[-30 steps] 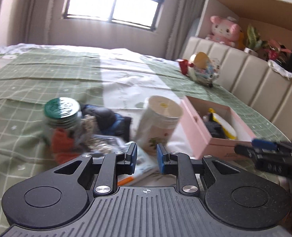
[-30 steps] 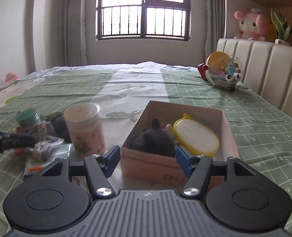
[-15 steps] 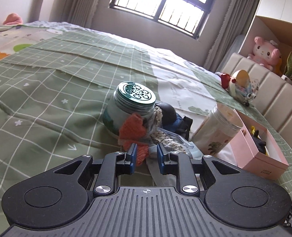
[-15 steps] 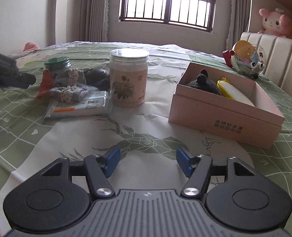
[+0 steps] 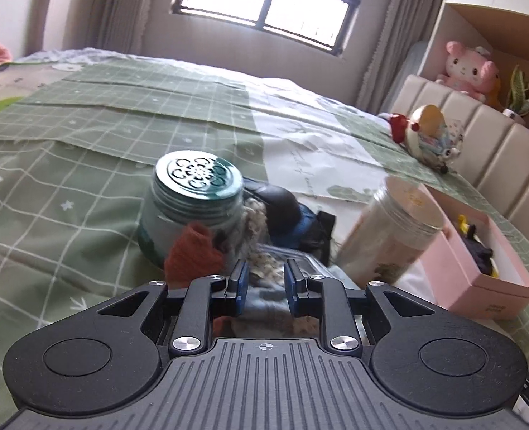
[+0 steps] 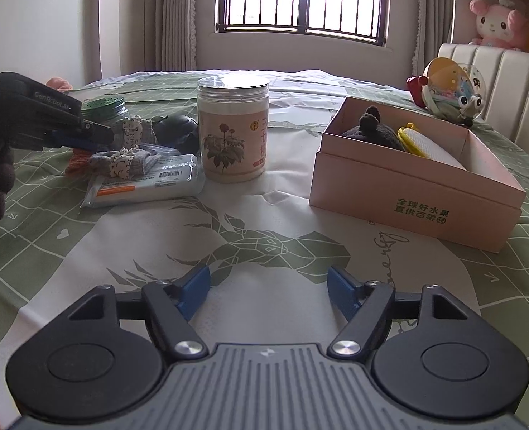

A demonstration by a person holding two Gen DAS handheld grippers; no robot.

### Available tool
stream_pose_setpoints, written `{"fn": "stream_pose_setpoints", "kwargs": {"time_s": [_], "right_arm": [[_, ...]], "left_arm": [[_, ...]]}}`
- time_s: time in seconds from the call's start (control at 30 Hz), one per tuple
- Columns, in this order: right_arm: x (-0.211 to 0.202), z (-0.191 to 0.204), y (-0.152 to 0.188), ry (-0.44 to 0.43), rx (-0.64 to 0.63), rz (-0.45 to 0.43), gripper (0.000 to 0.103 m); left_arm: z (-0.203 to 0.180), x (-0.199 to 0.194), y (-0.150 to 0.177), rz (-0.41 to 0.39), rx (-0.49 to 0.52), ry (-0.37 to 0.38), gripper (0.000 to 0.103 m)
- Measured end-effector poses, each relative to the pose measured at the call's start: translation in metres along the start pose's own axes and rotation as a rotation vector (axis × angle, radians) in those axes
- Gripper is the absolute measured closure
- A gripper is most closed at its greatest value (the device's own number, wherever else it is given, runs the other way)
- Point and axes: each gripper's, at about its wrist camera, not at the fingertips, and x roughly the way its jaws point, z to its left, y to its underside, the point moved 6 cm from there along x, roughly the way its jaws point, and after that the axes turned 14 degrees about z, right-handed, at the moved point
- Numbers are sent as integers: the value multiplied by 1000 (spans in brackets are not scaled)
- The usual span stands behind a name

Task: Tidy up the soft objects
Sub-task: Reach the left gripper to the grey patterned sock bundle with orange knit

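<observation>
A pile of soft things lies on the green bedspread: grey socks with a patterned band (image 6: 128, 161), an orange knitted cloth (image 5: 192, 254) and a dark blue-black bundle (image 5: 282, 208). In the left wrist view my left gripper (image 5: 266, 279) hovers just over the socks (image 5: 268, 268) with its jaws shut and nothing pinched; the right wrist view shows it (image 6: 96, 136) from the side, held by a gloved hand. My right gripper (image 6: 268, 286) sits low over the white deer print, its jaws opening, with nothing between them. The pink box (image 6: 418, 193) holds a dark plush (image 6: 371, 129) and a yellow-rimmed pad (image 6: 429, 150).
A green-lidded glass jar (image 5: 196, 193) stands behind the pile, and a tall plastic jar with a flower label (image 6: 232, 132) to its right. A wipes pack (image 6: 142, 182) lies under the socks. A round toy (image 6: 450, 89) rests by the padded headboard.
My left gripper has moved closer and lower onto the pile, still shut. My right gripper dropped from above the box to near the bedspread, and its jaws have spread wider.
</observation>
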Motion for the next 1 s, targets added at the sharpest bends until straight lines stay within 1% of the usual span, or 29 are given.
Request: {"fn": "stream_pose_setpoints", "kwargs": {"time_s": [0.03, 0.1, 0.13, 0.2, 0.27, 0.33, 0.4, 0.57, 0.63, 0.73, 0.9, 1.0], "right_arm": [[0, 0, 0, -2, 2, 1, 29], [1, 0, 0, -4, 3, 2, 29], [1, -1, 0, -6, 3, 2, 28], [1, -1, 0, -9, 5, 3, 28], [0, -1, 0, -12, 7, 2, 28], [1, -2, 0, -14, 8, 3, 28], [1, -2, -1, -17, 10, 3, 27], [1, -3, -1, -31, 18, 2, 27], [1, -3, -1, -32, 19, 2, 26], [1, -3, -1, -31, 15, 5, 26], [1, 0, 0, -17, 3, 8, 26], [1, -1, 0, -16, 5, 9, 26]], "left_arm": [[3, 6, -4, 8, -15, -4, 79], [4, 20, -9, 53, -22, 39, 79], [2, 29, -9, 86, -12, 55, 79], [-4, 44, -9, 145, 28, 58, 74], [-6, 52, -12, 146, 48, 42, 74], [-1, 57, -15, 173, -4, 71, 74], [4, 57, -12, 201, -62, 118, 74], [-2, 44, 7, 260, -80, 221, 74], [-8, 36, 16, 273, -73, 247, 74], [-18, 28, 29, 284, -36, 273, 74], [-34, 26, 42, 320, -16, 330, 74], [-42, 22, 48, 341, 8, 343, 74]]}}
